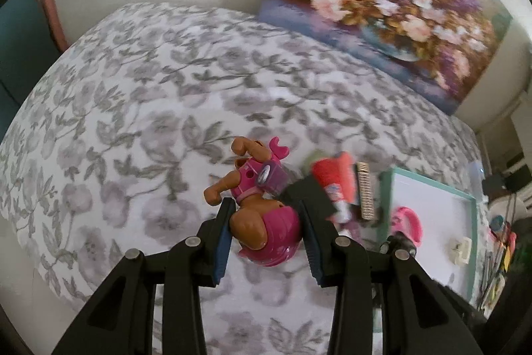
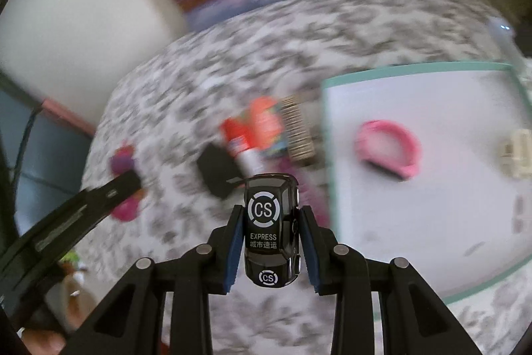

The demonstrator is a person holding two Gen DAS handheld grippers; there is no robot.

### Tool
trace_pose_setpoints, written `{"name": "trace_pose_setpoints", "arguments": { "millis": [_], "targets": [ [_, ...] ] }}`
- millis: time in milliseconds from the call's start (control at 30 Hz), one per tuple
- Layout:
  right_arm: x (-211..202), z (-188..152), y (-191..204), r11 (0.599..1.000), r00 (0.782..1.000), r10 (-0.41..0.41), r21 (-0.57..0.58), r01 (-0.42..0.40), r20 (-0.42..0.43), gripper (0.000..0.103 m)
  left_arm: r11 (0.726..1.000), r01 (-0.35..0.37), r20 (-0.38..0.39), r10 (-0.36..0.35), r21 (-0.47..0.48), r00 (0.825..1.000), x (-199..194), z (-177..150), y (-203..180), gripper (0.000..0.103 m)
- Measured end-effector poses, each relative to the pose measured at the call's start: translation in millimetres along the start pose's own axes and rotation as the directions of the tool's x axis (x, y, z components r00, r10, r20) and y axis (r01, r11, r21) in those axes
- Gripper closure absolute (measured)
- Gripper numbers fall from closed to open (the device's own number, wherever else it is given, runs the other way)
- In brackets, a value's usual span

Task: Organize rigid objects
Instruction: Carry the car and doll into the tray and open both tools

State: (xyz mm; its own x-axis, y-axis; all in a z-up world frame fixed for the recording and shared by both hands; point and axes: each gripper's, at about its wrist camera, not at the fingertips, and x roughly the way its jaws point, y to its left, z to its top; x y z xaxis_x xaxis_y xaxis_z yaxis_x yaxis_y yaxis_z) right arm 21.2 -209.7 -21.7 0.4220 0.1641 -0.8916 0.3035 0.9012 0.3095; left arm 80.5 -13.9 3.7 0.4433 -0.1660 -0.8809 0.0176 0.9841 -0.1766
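My left gripper [image 1: 266, 205] is shut on a brown toy dog in a pink outfit and helmet [image 1: 266, 223], held above the floral bedspread [image 1: 149, 108]. A black toy car marked "CS EXPRESS" [image 2: 269, 232] is clamped between the blue pads of my right gripper [image 2: 272, 210], also lifted off the cover. In the right wrist view a finger [image 2: 123, 183] of the left gripper shows blurred at the left, with the pink toy behind it. A white tray with a teal rim [image 2: 415, 67] [image 1: 392, 188] lies to the right and holds a pink ring [image 2: 387, 145] [image 1: 410, 222] and a small cream piece [image 2: 515, 152].
Beside the tray's left edge lies a pile: a red tube [image 2: 239, 135] [image 1: 332, 178], a ribbed block [image 2: 299, 132] [image 1: 365, 192] and a black block [image 2: 216, 168]. A flower painting [image 1: 382, 5] leans on the wall behind the bed. Clutter sits off the bed's right edge [image 1: 498, 238].
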Motion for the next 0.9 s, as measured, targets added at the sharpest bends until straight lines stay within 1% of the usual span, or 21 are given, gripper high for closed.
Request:
{"name": "trace_pose_setpoints", "arguments": {
  "millis": [67, 133, 267, 433, 567, 700, 900],
  "targets": [
    [-3.4, 3.3, -22.0, 0.998, 0.999, -0.049, 0.043, 0.049, 0.004, 0.068, 0.999, 0.018, -0.006, -0.018, 0.032, 1.0, -0.2, -2.8, -15.7, 0.062],
    [-4.5, 5.6, -43.5, 0.992, 0.997, -0.081, 0.092, 0.081, -0.001, 0.068, 0.998, 0.03, -0.015, -0.029, 0.06, 0.999, -2.9, -7.4, -29.6, 0.062],
    [-7.1, 6.1, -89.6, 0.975, 0.993, -0.114, 0.192, 0.115, -0.014, 0.068, 0.99, 0.052, -0.034, -0.048, 0.131, 0.998, -3.6, -16.6, -62.6, 0.062],
    [-13.0, 7.0, -130.7, 0.951, 0.985, -0.173, 0.256, 0.172, -0.016, 0.068, 0.971, 0.073, -0.06, -0.06, 0.228, 0.996, -2.2, -32.7, -103.9, 0.062],
    [-20.5, 6.8, -153.5, 0.933, 0.974, -0.226, 0.286, 0.219, -0.007, 0.068, 0.95, 0.105, -0.102, -0.078, 0.294, 0.992, 2.4, -48.5, -134.5, 0.062],
    [-29.2, 4.0, -177.6, 0.911, 0.966, -0.258, 0.331, 0.246, -0.008, 0.068, 0.923, 0.1, -0.12, -0.059, 0.37, 0.991, 5.7, -64.4, -161.2, 0.062],
    [-40.0, 0.8, -202.8, 0.884, 0.955, -0.296, 0.377, 0.276, -0.004, 0.068, 0.899, 0.121, -0.158, -0.059, 0.42, 0.986, 11.8, -81.5, -186.8, 0.062]
  ]
}}
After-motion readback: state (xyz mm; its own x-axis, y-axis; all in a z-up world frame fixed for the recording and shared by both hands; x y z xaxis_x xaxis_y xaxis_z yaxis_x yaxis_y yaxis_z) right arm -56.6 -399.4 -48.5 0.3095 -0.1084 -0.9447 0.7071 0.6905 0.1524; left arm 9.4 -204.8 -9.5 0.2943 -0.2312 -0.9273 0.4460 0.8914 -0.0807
